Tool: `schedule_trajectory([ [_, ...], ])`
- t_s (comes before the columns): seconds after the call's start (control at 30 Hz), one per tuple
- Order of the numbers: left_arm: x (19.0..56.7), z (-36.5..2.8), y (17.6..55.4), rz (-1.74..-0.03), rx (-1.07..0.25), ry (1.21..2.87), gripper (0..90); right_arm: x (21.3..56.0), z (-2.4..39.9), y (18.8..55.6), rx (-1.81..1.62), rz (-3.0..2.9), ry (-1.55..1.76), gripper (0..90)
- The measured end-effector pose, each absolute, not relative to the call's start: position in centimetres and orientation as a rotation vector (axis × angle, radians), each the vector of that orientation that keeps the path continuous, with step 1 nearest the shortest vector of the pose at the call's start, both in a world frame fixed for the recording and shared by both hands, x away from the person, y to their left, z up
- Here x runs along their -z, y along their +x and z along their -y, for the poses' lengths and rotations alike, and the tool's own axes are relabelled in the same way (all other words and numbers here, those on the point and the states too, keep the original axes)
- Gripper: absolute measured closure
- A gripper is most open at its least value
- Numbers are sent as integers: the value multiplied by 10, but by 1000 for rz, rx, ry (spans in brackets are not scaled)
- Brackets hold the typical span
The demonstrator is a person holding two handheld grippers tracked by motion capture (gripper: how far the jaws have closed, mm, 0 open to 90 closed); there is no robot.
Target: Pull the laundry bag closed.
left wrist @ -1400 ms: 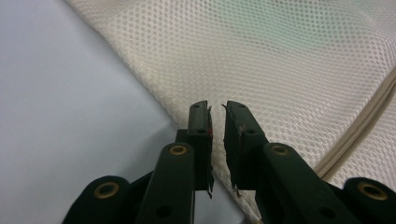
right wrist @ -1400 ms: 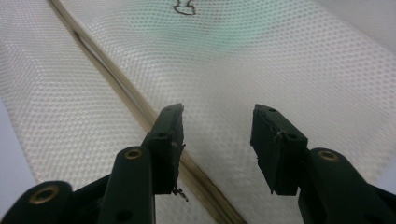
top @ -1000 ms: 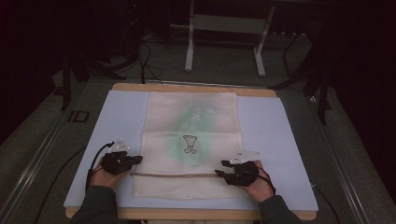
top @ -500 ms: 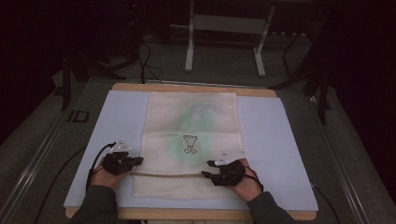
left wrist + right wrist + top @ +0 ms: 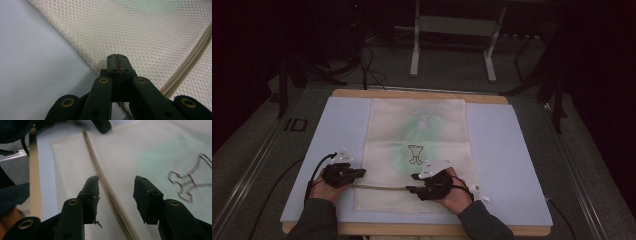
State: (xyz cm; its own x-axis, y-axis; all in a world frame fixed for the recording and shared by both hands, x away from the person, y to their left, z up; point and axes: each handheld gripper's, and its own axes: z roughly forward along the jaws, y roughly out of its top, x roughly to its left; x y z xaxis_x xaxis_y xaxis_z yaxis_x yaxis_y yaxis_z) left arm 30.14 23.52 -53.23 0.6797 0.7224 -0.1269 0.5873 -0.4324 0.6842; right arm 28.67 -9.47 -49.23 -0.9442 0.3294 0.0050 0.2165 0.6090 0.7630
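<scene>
Mesh bag (image 5: 417,135) flat on blue surface (image 5: 507,160): light, limp, quick to bunch. Left fingers (image 5: 112,62) shut at its left edge, hold unclear. Right fingers (image 5: 91,187) wide, just closing astride beige cord (image 5: 100,173), not yet pinching. Cord the firmest hold.

Wooden table (image 5: 343,93) is covered by a pale blue mat (image 5: 507,150), on which a cream mesh bag (image 5: 432,145) is laid flat, running centre to 6 o'clock.
</scene>
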Motion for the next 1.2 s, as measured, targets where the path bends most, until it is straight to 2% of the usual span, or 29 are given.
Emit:
schedule_trajectory([
  [0.23,533,-235,302,-996,-230,2168,892,491,71,287,-1266,-2709,401,558],
  [0.6,533,-236,302,-997,-218,2158,892,493,52,288,-1280,-2726,379,598],
  [1.2,531,-241,302,-1000,-204,2128,860,502,17,291,-1283,-2773,322,613],
])
